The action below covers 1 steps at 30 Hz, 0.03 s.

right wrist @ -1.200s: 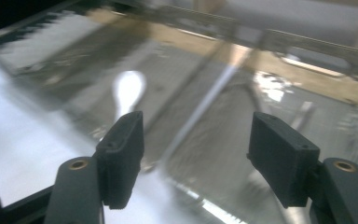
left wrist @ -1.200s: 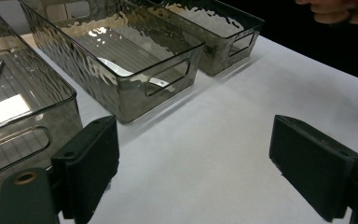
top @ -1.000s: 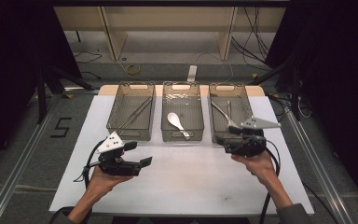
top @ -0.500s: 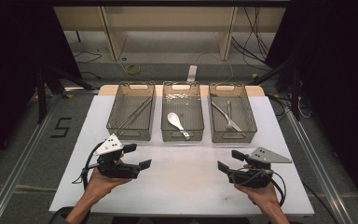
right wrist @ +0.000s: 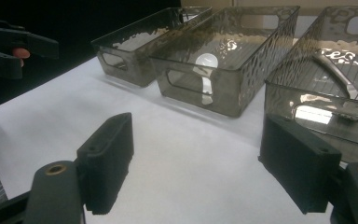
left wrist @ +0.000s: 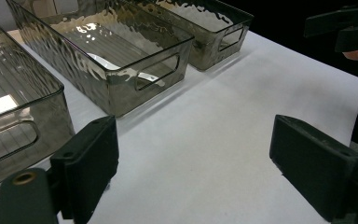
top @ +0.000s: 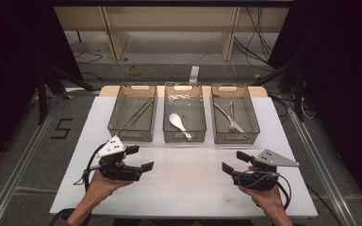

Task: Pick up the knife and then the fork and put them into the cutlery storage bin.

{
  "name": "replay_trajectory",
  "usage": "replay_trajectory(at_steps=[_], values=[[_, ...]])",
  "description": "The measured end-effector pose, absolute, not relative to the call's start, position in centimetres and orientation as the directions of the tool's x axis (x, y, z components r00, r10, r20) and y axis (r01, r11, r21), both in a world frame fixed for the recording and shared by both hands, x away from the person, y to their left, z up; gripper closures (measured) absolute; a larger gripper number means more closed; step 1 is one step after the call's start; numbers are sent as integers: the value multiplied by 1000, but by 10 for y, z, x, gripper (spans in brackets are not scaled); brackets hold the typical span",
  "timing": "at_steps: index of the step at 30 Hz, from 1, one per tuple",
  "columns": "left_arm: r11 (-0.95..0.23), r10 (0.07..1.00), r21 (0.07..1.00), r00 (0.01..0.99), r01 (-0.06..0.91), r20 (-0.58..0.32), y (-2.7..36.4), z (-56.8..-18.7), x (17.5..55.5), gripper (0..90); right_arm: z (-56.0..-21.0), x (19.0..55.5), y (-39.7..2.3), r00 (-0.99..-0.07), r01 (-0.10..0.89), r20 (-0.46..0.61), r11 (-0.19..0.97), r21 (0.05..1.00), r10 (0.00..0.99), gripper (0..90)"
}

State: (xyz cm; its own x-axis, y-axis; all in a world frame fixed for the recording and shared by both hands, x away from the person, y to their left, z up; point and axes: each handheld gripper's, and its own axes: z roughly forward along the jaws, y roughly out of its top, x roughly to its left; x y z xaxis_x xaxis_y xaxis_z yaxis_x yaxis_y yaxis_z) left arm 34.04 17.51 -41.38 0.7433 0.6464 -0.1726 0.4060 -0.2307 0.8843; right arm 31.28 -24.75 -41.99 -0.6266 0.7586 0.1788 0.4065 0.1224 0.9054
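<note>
Two hand-held grippers over a white table cover [top: 184,188], nothing between either pair of jaws.

Left gripper [top: 139,158] at about 7 o'clock of the high view, jaws wide apart and empty, aimed toward 3 o'clock; bare white surface between the pads in the left gripper view [left wrist: 193,172]. Held in the left hand [top: 99,183], cable trailing off toward 8 o'clock.

Right gripper [top: 235,162] at about 5 o'clock, jaws spread about as wide as they go, having just been opening, with nothing between them; aimed toward 9 o'clock, facing the left gripper across the cover. Held in the right hand [top: 266,200]. Same empty gap in the right gripper view [right wrist: 193,172].

Three clear bins in a row toward 12 o'clock, well apart from both grippers:
- left bin [top: 114,123], with thin dark sticks lying slantwise inside;
- middle bin [top: 168,134], holding a white spoon [top: 177,122], bowl toward 10 o'clock, handle toward 4 o'clock;
- right bin [top: 253,123], holding metal cutlery [top: 231,117], exact pieces hard to tell.

Right bin nearest the right gripper, at its 12 o'clock.
</note>
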Motion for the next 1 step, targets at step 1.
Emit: replay_trajectory(at_steps=[1], values=[[-231, 646, 884, 743, 406, -173, 175, -414, 340, 149, -420, 313, -248, -625, 406, 181, 119, 906, 759, 265]])
